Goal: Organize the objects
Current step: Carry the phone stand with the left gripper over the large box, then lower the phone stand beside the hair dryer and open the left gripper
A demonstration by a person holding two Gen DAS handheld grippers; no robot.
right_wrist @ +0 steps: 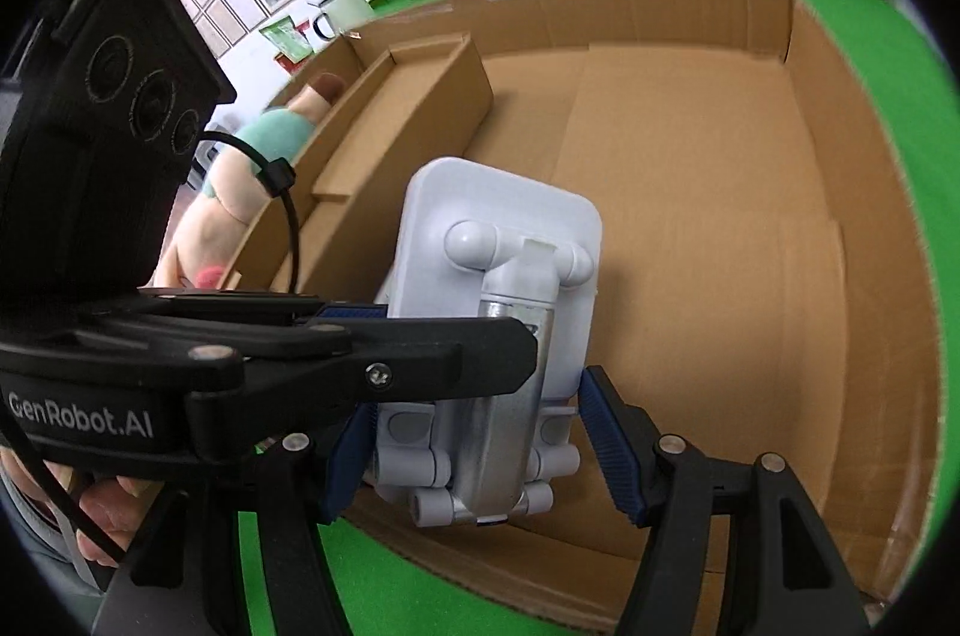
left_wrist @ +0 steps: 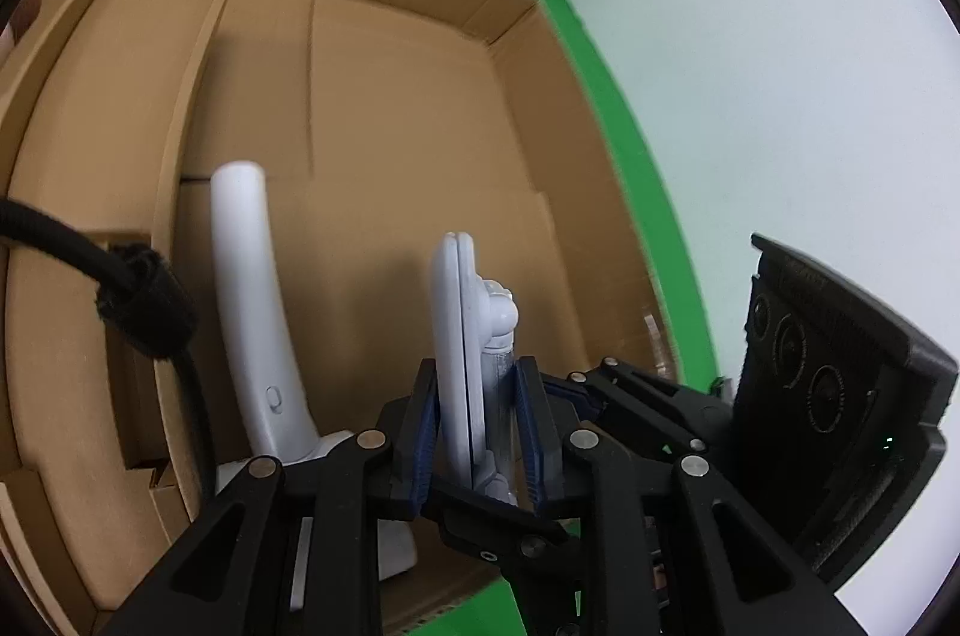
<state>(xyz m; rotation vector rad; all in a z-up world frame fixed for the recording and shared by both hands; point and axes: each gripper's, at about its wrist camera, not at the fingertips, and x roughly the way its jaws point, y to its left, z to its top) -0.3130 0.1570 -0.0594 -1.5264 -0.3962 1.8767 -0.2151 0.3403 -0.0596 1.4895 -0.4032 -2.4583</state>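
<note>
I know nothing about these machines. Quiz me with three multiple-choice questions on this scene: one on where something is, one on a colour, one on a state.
1. Where does the long white curved handle lie?
A. inside the cardboard box
B. on the green cloth
C. in the plant pot

2. What colour are the ribbed pads of the right claw?
A. red
B. blue
C. yellow

3. How does the left claw stand?
A. wide open, holding nothing
B. shut on the white phone stand
C. out of sight

Answers:
1. A: the left view shows it resting on the box floor.
2. B: the right view shows blue ribbed pads.
3. B: its pads press both sides of the stand.
</note>
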